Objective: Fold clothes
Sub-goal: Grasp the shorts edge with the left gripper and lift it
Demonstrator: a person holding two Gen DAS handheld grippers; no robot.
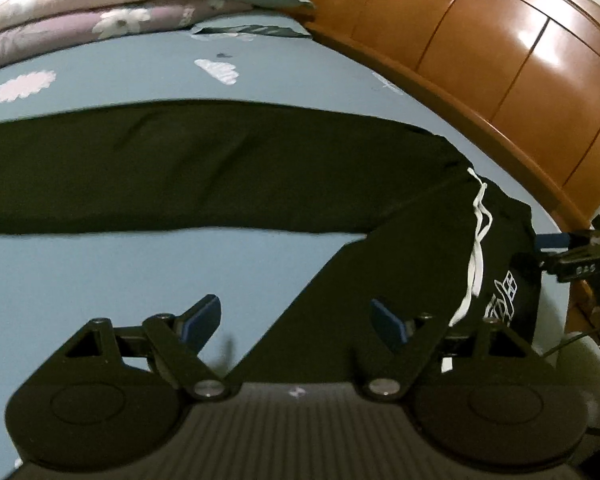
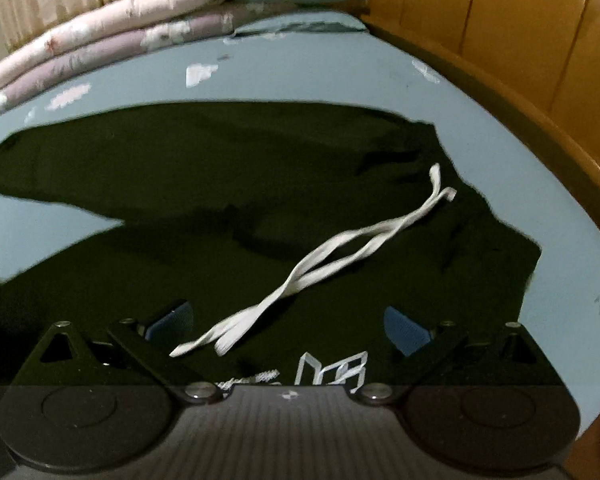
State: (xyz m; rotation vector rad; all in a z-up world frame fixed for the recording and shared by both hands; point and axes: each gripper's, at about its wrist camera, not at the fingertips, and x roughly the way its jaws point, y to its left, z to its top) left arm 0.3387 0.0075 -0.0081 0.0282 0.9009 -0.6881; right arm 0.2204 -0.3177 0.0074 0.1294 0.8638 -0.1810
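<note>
1. Black trousers [image 1: 188, 168] spread flat on the blue sheet [image 1: 100, 280] of a bed, one leg stretched long across the left wrist view, waist end toward the wooden headboard [image 1: 500, 60].
2. White flat drawstring [image 2: 320, 264] lying loose over the waistband; white print [image 2: 332, 372] below.
3. Left gripper [image 1: 296, 318] spread wide, empty, over a leg edge.
4. Right gripper [image 2: 290, 326] likewise wide, empty, over the waist.
5. Folded floral quilts [image 1: 80, 4] stacked beyond.
</note>
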